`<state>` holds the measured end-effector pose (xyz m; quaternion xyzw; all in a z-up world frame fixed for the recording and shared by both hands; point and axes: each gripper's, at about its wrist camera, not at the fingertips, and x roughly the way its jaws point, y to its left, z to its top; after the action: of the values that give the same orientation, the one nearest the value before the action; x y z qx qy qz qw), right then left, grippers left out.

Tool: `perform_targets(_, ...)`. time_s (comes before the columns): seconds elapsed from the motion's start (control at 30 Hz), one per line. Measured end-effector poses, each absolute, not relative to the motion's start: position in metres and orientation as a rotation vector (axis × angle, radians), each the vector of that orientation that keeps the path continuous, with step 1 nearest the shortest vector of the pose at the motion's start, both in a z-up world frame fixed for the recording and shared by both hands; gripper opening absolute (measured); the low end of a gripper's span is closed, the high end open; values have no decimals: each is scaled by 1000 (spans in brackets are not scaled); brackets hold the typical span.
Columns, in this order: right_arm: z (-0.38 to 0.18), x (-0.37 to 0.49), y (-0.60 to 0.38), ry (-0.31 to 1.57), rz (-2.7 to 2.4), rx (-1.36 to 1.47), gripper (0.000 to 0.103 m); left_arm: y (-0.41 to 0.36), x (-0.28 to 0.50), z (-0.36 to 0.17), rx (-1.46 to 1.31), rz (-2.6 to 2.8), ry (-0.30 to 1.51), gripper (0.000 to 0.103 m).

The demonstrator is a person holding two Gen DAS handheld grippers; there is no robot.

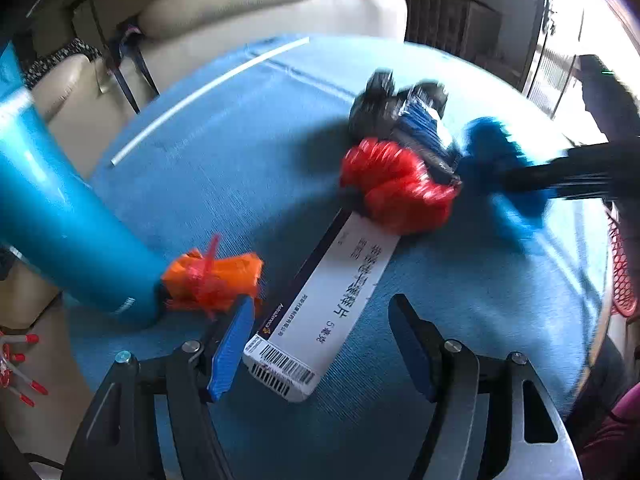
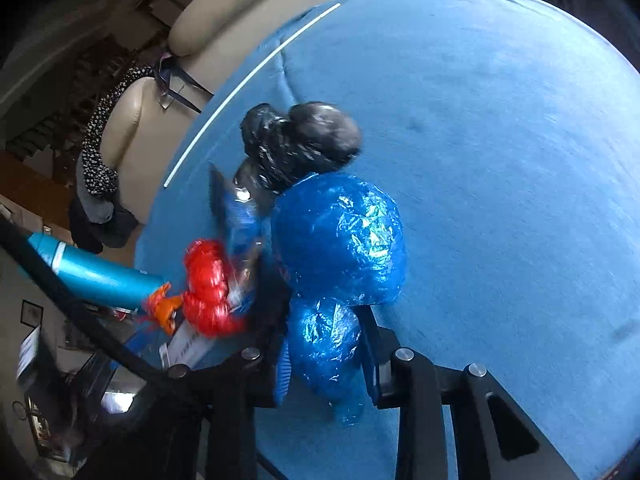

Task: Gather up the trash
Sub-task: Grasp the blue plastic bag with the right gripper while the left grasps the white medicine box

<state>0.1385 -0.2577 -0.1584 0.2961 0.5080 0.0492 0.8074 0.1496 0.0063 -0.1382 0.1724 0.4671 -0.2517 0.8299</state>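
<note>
Trash bundles are lying on the table [image 2: 500, 160]. Right tongs [image 2: 326, 364] are clamping the blue bag [image 2: 340, 236]; left tongs [image 1: 320, 344] are standing apart, straddling the white box [image 1: 320, 308] at six o'clock

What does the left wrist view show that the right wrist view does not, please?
Only the left wrist view shows the open left gripper over the long white printed carton, its barcode readable.

Only the right wrist view shows the right gripper shut on the crumpled blue plastic bag.

Both show the red crumpled plastic bag, the black plastic bag, the orange wrapper, the teal cylinder and the blue tablecloth.
</note>
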Motion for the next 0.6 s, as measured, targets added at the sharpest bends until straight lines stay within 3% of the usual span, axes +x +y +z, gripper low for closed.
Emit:
perform_targets(0.27,-156,93,-268,1085,167,650,31,3,150,-156,257,-565,1055,70)
perform_targets(0.33,-157,84,-271,1075,169,651,31,0,139,-154,205,-576,1067,55)
perform_targets(0.4,-155,78,-271,1059,155,623,31,-6,123,-152,179,-598,1095,49)
perform_targets(0.53,-152,71,-274,1041,129,557,31,-18,90,-148,157,-618,1102,49)
perform_targets(0.6,-153,65,-278,1050,126,547,31,-23,81,-148,189,-580,1097,56)
